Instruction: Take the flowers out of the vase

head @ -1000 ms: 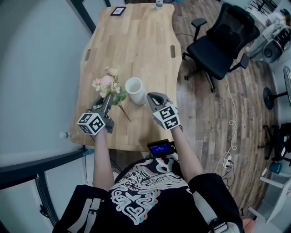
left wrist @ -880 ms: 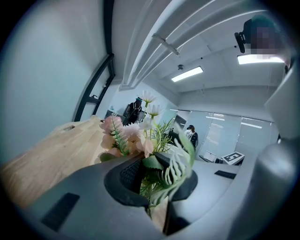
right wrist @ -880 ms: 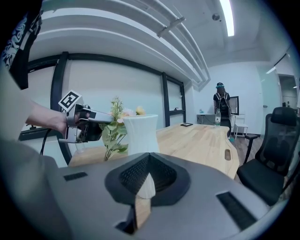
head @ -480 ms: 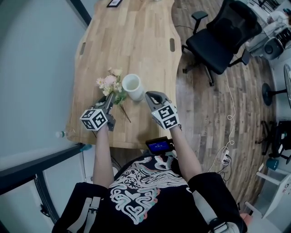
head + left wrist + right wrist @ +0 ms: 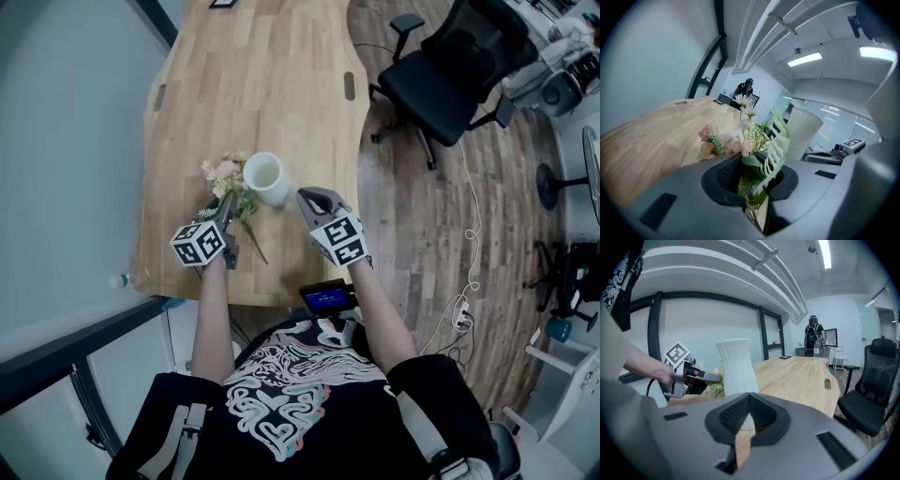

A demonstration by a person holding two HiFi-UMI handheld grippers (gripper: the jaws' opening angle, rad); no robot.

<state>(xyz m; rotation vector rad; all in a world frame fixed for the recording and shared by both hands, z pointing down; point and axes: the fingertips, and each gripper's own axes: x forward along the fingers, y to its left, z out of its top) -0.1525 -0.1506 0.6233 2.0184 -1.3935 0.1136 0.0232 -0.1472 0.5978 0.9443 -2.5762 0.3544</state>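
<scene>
Wooden bench (image 5: 253, 84), long, seen from the head view with the person at its near short edge. White vase (image 5: 265, 178) stands upright toward the near end, roughly midway between the two long edges, its mouth empty. The flowers (image 5: 223, 173) are out of it: a small bouquet of pink and cream blooms with green sprigs, just beside the vase on the side of the left long edge, heads toward the far end, thin stems trailing back toward the near edge. Left gripper (image 5: 228, 202) has the bouquet by its lower stems. In the left gripper view the fingers (image 5: 726, 176) are clenched on stalks and leaves, with a pale fern frond arching up over them and the blooms fanned out ahead. Whether any bloom touches the bench top I cannot tell. Right gripper (image 5: 305, 197) sits on the vase's other side, near it but apart, tips aimed at the vase — in the right gripper view its fingers (image 5: 764, 416) are pressed together with nothing between them and the vase rises straight ahead. A small lit screen (image 5: 328, 300) sits at the near edge by the person's torso. Black office chair (image 5: 450, 70) stands on the plank floor beyond the right long edge. A figure in dark clothing (image 5: 813, 336) stands past the far end.
</scene>
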